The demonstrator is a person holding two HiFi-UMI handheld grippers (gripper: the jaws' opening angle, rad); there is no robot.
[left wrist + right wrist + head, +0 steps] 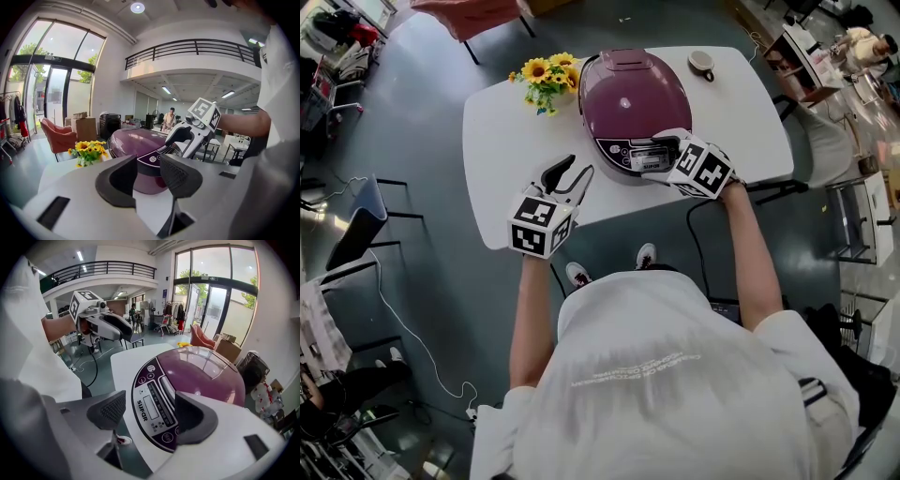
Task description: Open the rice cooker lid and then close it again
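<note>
1. The rice cooker (633, 98) stands on the white table (502, 131), near the edge where the person is. A bunch of sunflowers (542, 80) is just beside it, on the left in the head view.
2. Its lid (206, 371) is down. It is a glossy purple dome, so I judge it hard, stiff and slippery. The jaws would probably slide off the curved shell if they pinch it.
3. The better place to act is, I think, the front, where the dome meets the control panel (143, 380). A release button is likely there, though I cannot pick it out for sure. The hinge should then be at the far side.
4. The body looks heavy enough to stay, but on this smooth table a hard push may shift it. The lid may also spring up when released.
5. The right gripper (150, 414) has its jaws wide apart and grips nothing. It is tilted steeply down over the panel, with the forearm stretched forward. I cannot tell whether a jaw touches the cooker.
6. The left gripper (575, 173) has its jaws partly apart, with nothing between them. It points slightly down toward the cooker, above the near part of the table and apart from the cooker.
</note>
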